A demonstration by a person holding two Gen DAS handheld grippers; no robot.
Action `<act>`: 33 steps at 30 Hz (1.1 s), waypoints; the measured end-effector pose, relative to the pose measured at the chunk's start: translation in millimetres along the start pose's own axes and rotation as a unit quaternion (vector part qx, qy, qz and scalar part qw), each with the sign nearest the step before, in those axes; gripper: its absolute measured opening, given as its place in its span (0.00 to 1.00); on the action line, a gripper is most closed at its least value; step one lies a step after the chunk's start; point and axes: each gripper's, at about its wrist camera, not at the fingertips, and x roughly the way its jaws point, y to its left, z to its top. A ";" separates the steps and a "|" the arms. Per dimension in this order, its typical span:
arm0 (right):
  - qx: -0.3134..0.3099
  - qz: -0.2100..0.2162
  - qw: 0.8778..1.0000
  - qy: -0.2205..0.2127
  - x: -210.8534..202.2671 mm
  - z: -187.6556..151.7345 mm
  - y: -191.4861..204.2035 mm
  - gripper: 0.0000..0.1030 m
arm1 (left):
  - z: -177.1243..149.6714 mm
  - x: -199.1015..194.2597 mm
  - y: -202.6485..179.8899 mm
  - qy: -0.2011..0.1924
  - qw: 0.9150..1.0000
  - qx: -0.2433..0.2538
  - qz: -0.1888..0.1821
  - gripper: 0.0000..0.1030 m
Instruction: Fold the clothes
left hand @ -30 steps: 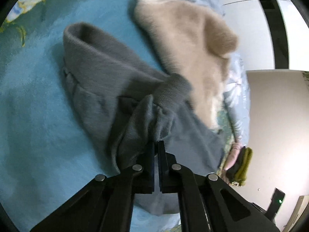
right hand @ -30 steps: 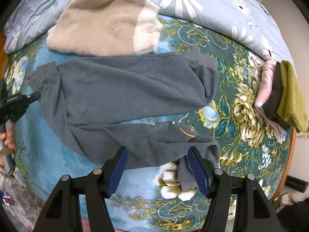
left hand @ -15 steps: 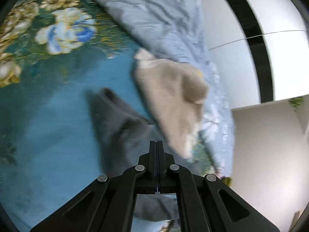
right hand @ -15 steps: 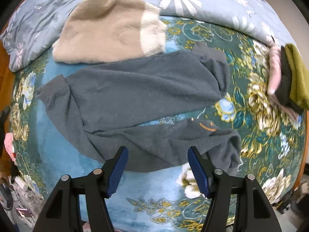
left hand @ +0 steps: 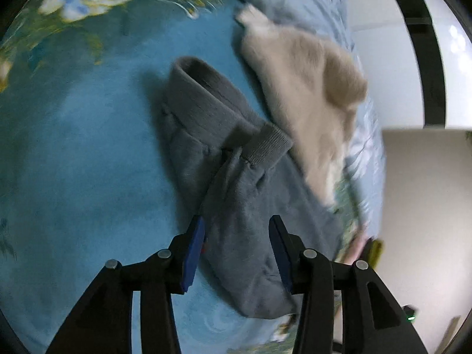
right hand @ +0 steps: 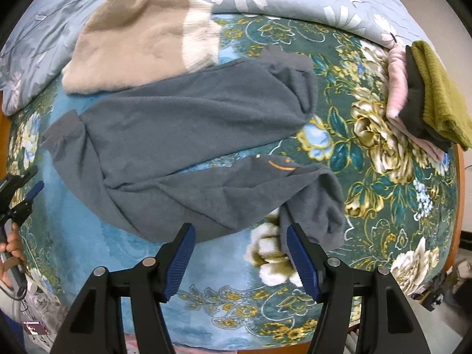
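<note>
Softly fleecy grey trousers [right hand: 188, 135], ribbed waistband [left hand: 267, 147], fuzzy beige sweater [right hand: 132, 41]

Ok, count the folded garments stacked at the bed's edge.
3, all in one pile at the right edge of the right wrist view: a pink piece nearest the middle, a dark piece on it, an olive-green piece outermost. More may be hidden within.
</note>
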 end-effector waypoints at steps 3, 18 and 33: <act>-0.004 -0.006 1.000 0.001 -1.9 6.6 0.1 0.66 | 11.3 19.0 -7.2 0.009 1.000 0.007 0.002 0.45; 0.035 0.006 0.999 0.007 5.7 11.4 -14.8 0.66 | 5.4 8.2 -23.6 -0.025 0.999 -0.035 -0.017 0.06; 0.281 0.060 0.955 0.068 100.4 -97.7 -128.0 0.66 | -44.5 -78.3 45.1 -0.077 0.974 -0.210 0.015 0.06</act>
